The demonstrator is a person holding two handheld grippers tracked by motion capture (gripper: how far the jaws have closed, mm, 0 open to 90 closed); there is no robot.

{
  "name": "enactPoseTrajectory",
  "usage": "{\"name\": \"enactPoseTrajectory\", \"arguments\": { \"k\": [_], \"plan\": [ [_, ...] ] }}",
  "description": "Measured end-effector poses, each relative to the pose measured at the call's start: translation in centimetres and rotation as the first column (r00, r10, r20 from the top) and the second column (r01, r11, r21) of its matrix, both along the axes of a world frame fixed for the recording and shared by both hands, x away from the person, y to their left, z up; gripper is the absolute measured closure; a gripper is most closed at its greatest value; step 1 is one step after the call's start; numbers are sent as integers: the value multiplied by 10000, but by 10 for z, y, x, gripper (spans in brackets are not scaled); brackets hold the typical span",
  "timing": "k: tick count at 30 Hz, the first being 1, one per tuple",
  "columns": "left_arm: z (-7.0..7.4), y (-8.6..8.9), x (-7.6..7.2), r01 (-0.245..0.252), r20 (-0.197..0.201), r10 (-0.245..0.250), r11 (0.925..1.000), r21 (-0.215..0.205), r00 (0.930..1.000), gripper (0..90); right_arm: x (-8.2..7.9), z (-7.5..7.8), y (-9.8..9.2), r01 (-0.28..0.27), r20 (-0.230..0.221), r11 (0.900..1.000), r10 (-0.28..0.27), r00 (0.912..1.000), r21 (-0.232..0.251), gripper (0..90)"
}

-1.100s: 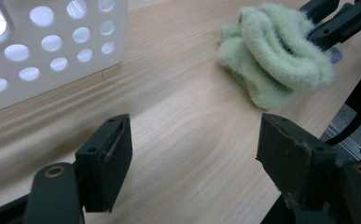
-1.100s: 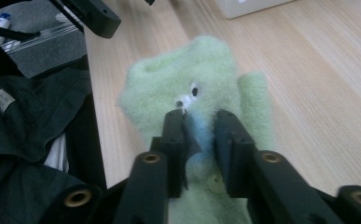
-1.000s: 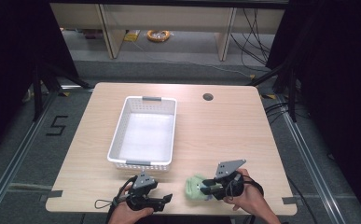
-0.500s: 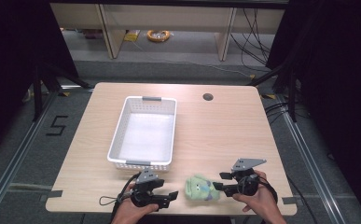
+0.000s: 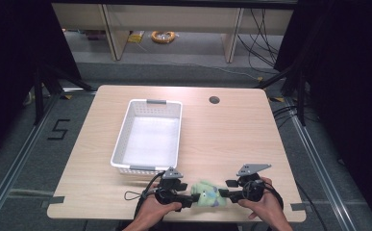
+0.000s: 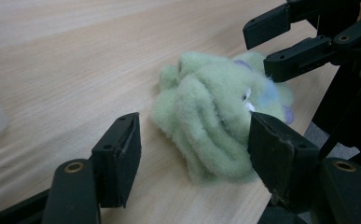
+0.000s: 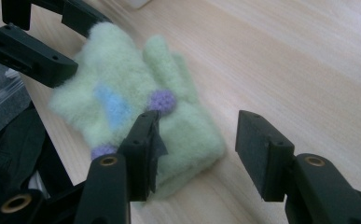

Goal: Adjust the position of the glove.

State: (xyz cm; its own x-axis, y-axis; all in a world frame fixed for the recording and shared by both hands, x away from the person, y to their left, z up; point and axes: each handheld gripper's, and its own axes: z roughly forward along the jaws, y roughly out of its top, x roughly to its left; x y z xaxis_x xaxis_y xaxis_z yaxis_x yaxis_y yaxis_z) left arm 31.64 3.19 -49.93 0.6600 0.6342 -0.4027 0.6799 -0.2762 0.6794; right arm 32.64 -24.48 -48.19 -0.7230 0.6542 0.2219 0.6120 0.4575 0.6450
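Glove (image 5: 207, 196): pale green fleece, blue patch, purple dots, bunched. Its underside and far edge are hidden; cuff unclear. It lies on the counter (image 5: 231, 139) near the front edge. Left claw (image 6: 192, 154) has just been closing, glove between the jaws, not yet gripped. Right claw (image 7: 194, 140) released, beside the glove.

- My left claw (image 5: 196, 198) is matte black, with brass-coloured rivets at the finger joints and flat rubber pads (image 6: 122, 156).
- My right claw (image 5: 226, 193) carries a grey three-cornered plate on top.
- A black cable loops off at nine o'clock.
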Motion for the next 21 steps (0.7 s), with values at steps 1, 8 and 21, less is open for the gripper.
{"name": "enactPoseTrajectory", "arguments": {
  "k": [1,8,21],
  "plan": [
    [-2,-1,1,103,-115,-104,9999,-82,9999,367,1,-1,0,-18,-60,10000,18,10000,-59,507],
    [-6,-7,2,402,-303,-395,9990,200,9988,447,1,-7,2,109,-321,9999,-112,9994,-120,530],
    [-13,-12,5,887,-942,-882,9961,16,9916,538,5,-17,-1,359,-1214,9982,-298,9922,482,550]
  ]
}}
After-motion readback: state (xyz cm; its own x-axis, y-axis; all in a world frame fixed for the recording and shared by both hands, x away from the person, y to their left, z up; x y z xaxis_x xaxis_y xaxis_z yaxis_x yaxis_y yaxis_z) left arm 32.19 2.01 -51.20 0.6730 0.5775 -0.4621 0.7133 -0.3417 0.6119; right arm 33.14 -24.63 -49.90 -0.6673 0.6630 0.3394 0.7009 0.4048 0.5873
